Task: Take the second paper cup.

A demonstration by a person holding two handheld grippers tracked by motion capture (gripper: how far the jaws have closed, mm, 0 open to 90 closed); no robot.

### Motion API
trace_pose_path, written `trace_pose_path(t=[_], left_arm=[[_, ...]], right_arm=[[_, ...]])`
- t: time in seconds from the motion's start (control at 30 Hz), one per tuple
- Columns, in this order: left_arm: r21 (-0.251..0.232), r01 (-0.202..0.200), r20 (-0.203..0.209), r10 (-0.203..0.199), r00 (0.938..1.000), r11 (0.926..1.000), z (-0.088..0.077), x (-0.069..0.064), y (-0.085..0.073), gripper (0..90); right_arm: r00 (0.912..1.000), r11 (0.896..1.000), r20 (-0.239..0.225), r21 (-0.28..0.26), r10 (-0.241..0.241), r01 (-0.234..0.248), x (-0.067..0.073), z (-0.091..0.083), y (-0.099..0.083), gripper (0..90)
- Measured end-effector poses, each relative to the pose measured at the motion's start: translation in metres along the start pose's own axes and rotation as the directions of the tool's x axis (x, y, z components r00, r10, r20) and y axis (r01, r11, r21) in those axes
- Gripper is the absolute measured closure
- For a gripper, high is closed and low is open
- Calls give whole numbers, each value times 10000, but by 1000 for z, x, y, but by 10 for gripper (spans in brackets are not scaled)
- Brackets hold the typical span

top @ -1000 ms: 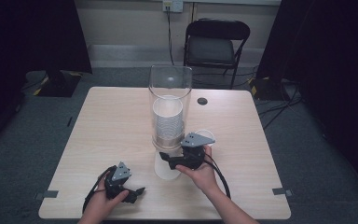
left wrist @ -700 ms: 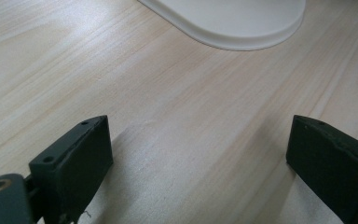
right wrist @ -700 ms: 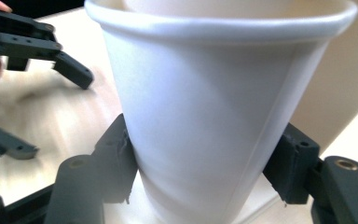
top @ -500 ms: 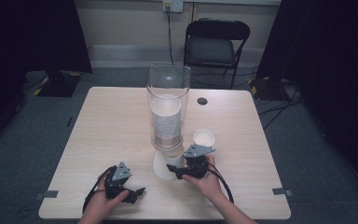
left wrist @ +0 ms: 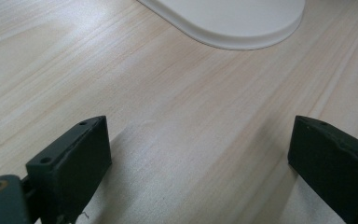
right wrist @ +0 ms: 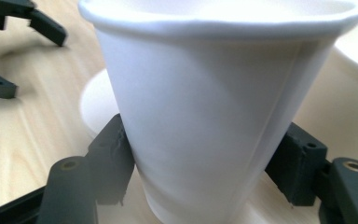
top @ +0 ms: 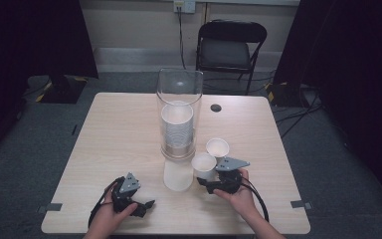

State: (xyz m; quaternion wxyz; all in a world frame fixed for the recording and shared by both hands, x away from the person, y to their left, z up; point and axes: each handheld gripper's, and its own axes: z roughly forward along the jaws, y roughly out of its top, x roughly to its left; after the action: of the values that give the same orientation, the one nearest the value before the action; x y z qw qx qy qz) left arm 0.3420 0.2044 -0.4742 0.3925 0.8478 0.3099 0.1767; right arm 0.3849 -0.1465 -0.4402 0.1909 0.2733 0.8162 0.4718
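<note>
Since a second ago the right gripper (top: 210,182) has carried the white paper cup (top: 203,165) away from the clear plastic cup dispenser tube (top: 179,117) and lowered it toward the pale wooden table (top: 119,129), its jaws closing further until they clamp the cup low on its wall, which keeps it upright. It now sits just beside a second white paper cup (top: 217,147) standing upright, probably so the two line up. The left gripper (top: 146,206) rests on the table with jaws wide apart and empty, near the overturned white cup (top: 177,175).
</note>
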Motion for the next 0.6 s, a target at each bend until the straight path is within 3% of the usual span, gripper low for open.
trace_pose_path(t=[0.1, 0.23, 0.6], left_arm=[[10, -15, -1, 15, 10000, 10000, 0, 0, 0, 53], [9, -23, 0, 23, 10000, 10000, 0, 0, 0, 53], [13, -18, 0, 18, 10000, 10000, 0, 0, 0, 53]], right_arm=[[9996, 9995, 168, 250, 206, -210, -8, -3, -11, 308], [9993, 9992, 341, 353, 161, -173, -12, -3, -13, 303], [9999, 9968, 126, 791, 94, -103, -10, -6, -18, 295]])
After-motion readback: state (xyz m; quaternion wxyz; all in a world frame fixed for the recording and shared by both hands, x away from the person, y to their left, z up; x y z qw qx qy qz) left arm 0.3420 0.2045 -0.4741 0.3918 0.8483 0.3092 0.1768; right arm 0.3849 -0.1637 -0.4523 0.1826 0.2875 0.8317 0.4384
